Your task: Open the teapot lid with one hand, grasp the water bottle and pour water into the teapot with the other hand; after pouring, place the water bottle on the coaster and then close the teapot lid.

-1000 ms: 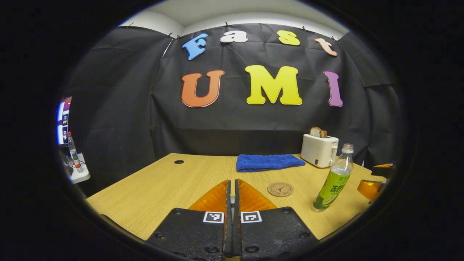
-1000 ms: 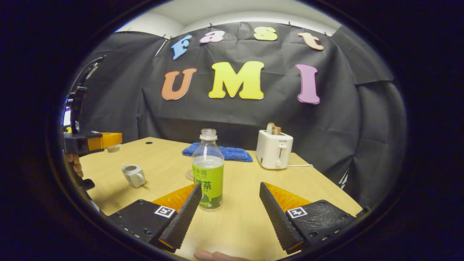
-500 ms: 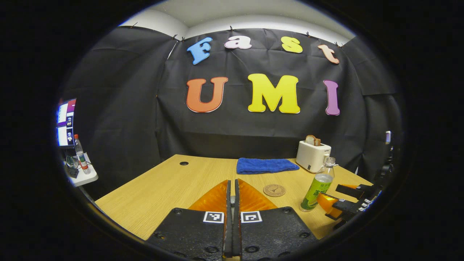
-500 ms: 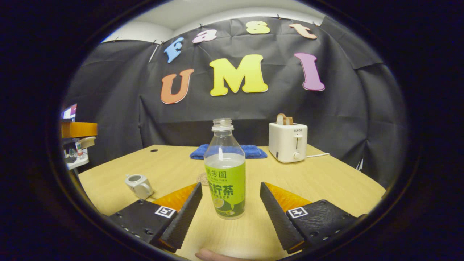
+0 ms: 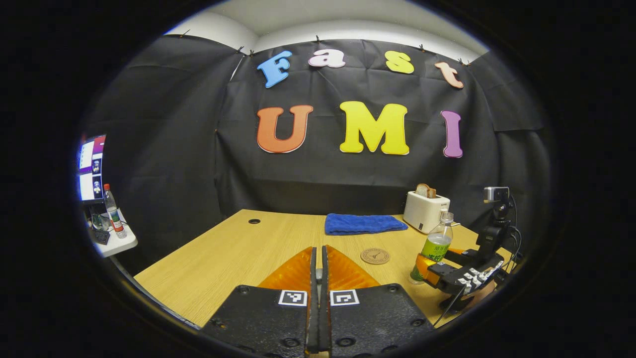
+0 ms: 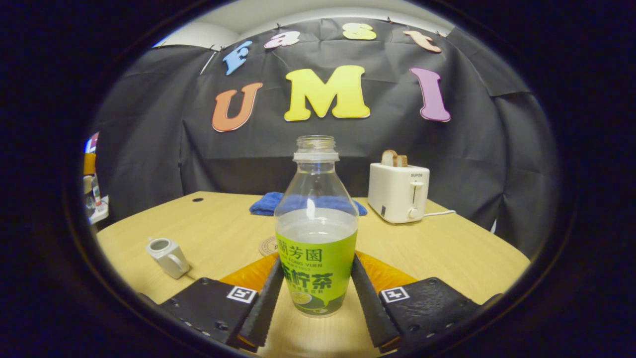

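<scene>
Your right tool [image 6: 314, 298] is clamped on the water bottle [image 6: 315, 248], both fingers [image 6: 266, 303] against its label, bottle upright on the desk [image 6: 447, 248] (cap off). Teapot [image 6: 166, 256] sits left of the bottle, lid off; coaster [image 5: 375, 256] just behind the bottle. Your left tool [image 5: 318, 303] is fully closed; can't tell what it pinches.

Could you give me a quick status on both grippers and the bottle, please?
Left gripper shut. Right gripper fingers against the water bottle, upright on the table. Teapot lidless. Nothing in the way.
</scene>
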Tool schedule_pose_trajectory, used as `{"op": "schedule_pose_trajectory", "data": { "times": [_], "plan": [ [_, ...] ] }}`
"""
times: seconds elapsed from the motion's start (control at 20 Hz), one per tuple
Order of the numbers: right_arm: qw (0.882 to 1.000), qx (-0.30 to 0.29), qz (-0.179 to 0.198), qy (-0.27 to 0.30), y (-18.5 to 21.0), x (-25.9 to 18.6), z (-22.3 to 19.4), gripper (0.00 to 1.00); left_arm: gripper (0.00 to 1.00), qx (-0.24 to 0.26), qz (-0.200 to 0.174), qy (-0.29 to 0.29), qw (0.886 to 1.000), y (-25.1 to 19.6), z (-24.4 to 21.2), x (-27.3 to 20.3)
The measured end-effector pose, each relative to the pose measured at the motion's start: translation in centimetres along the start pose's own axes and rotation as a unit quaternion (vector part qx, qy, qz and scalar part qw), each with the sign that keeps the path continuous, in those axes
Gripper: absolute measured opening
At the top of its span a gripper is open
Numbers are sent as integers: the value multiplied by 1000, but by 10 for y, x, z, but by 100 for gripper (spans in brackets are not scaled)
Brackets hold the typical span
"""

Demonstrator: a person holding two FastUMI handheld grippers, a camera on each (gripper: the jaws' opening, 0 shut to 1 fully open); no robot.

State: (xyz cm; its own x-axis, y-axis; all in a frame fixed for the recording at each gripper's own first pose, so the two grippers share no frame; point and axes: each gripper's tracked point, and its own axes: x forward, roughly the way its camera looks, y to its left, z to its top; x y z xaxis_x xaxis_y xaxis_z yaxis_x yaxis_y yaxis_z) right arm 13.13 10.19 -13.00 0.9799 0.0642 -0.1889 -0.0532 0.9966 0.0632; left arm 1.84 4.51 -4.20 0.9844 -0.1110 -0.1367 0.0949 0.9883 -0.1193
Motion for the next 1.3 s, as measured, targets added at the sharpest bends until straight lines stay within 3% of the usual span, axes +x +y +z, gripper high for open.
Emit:
{"op": "schedule_pose_trajectory", "data": {
  "times": [0.3,0.55,0.95,1.3],
  "plan": [
    [998,-68,-11,7,7,-8,13,73,3,10,9,4,1000,20,1,-3],
    [988,-151,-24,10,30,-12,30,72,3,8,8,6,1000,31,3,-6],
    [948,-315,-35,16,68,-6,34,72,3,12,7,-4,1000,50,10,-13],
    [917,-396,-36,15,97,-3,29,72,3,3,-4,-10,1000,60,13,-15]
  ]
}}
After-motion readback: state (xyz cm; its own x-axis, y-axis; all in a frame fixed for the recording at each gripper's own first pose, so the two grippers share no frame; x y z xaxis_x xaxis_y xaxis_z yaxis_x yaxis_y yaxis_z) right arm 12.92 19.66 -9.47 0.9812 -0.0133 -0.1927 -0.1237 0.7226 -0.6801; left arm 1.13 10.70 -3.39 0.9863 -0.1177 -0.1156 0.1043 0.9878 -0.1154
